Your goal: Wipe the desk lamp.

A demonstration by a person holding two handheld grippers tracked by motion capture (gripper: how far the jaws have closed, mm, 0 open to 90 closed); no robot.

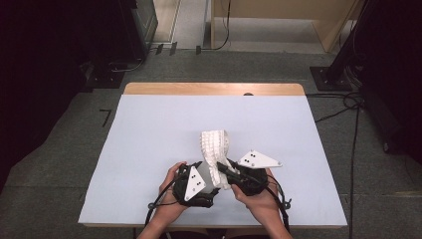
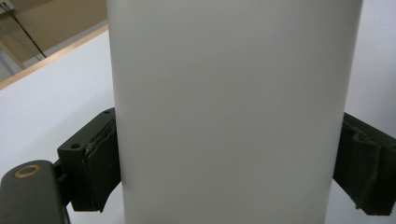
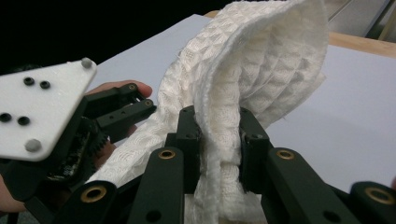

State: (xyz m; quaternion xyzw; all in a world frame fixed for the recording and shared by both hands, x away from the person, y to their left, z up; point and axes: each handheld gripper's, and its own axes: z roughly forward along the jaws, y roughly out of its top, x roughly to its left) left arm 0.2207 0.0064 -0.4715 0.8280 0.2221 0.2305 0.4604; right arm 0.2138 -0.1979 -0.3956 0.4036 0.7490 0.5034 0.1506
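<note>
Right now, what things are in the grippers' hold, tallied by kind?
White waffle-weave cloth: 1, pinched by the right gripper
Smooth white cylinder: 1, clamped by the left gripper
Total: 2

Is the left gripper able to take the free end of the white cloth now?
Probably not. The left gripper is already shut on a smooth white cylinder, so its jaws are full. The white cloth arches up and is pinched by the right gripper. The cylinder would have to be released first.
</note>
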